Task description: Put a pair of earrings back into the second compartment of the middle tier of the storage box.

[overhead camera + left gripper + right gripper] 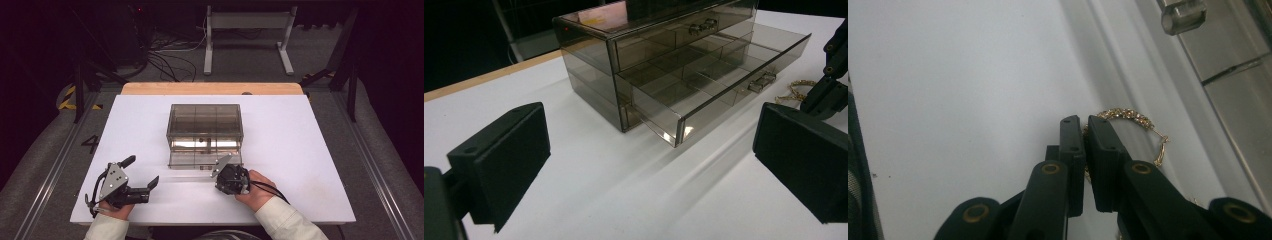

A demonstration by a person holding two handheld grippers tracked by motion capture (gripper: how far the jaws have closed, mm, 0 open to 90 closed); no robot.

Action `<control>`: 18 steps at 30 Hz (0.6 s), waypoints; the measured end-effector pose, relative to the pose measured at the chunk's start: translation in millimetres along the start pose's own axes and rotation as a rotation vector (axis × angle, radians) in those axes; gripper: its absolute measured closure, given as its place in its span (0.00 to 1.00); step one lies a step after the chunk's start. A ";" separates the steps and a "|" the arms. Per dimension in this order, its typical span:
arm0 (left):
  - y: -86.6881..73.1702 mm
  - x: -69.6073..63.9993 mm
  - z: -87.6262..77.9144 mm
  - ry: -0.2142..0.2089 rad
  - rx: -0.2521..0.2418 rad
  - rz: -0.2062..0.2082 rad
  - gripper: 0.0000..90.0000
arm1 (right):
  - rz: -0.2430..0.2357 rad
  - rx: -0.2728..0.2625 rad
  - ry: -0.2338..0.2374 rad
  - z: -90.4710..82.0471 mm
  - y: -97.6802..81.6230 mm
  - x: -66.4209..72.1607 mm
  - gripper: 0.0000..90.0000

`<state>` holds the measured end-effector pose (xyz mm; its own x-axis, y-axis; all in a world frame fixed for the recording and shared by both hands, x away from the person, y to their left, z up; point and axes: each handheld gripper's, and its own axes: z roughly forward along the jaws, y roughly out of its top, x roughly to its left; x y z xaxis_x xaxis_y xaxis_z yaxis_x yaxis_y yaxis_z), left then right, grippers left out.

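A smoky clear two-drawer box (205,120) stands mid-table with its lower drawer (704,80) pulled out, its compartments bare. On the white table just in front of that drawer lies a gold chain bracelet (1128,116). My right gripper (1085,132) has its jaws pressed together on the bracelet, with links showing between and beyond the tips. In the high view the right gripper (218,170) sits at the drawer's front right. My left gripper (141,171) rests at the table's front left, open and holding nothing, its jaws wide apart in its own view (649,170).
The drawer's small clear handle (1182,15) is just beyond the bracelet. The white tabletop (300,150) lies bare on both sides of the box. A wooden strip (210,88) runs along the far edge, with a white stand and cables on the floor behind.
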<state>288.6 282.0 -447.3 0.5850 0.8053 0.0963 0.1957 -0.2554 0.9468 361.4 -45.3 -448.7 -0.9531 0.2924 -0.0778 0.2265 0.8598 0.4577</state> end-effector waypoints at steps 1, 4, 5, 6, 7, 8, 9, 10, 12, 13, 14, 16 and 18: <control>0.0 0.0 0.0 0.001 0.000 0.000 0.03 | 0.001 0.000 0.001 0.0 0.0 -0.2 0.95; 0.0 -0.2 -0.2 0.000 0.000 -0.003 0.03 | 0.004 -0.003 0.003 0.2 -0.2 -0.7 0.96; 0.0 -0.2 -0.1 -0.001 -0.001 -0.003 0.03 | 0.003 0.001 0.000 -0.1 0.0 -0.4 0.96; 0.1 -0.1 -0.1 -0.001 -0.001 -0.001 0.03 | 0.002 0.002 0.000 -0.2 0.2 0.1 0.96; 0.1 -0.1 -0.1 0.000 -0.001 -0.001 0.03 | 0.003 -0.001 -0.003 -0.2 0.2 0.5 0.96; 0.1 0.1 -0.2 -0.001 -0.001 0.002 0.03 | -0.002 -0.002 -0.003 0.0 0.2 0.6 0.96; 0.1 0.0 -0.3 -0.001 -0.001 0.000 0.03 | -0.004 -0.003 -0.005 -0.2 0.2 0.9 0.96; 0.1 0.0 -0.4 -0.001 -0.001 0.000 0.03 | -0.005 -0.003 -0.007 -0.4 0.2 1.1 0.96; 0.0 0.2 -0.3 -0.001 0.000 0.000 0.03 | -0.003 -0.007 -0.010 -1.1 0.2 1.6 0.96; 0.0 0.1 -0.2 -0.001 0.000 0.000 0.03 | -0.002 -0.009 -0.012 -2.0 0.4 1.6 0.96; 0.1 0.0 -0.2 -0.002 -0.001 0.000 0.03 | -0.001 -0.018 -0.014 -4.4 0.5 1.6 0.96; 0.1 0.1 -0.4 -0.001 -0.001 0.000 0.03 | 0.000 -0.026 -0.012 -5.4 0.4 1.6 0.96; 0.0 0.2 -0.3 -0.002 -0.001 0.000 0.03 | 0.000 -0.042 -0.011 -10.1 0.6 1.8 0.96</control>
<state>288.4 282.3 -447.1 0.5862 0.8045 0.0956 0.1948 -0.2545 0.9473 357.7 -48.4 -439.6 -0.9508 0.2975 -0.0870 0.2180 0.8414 0.4945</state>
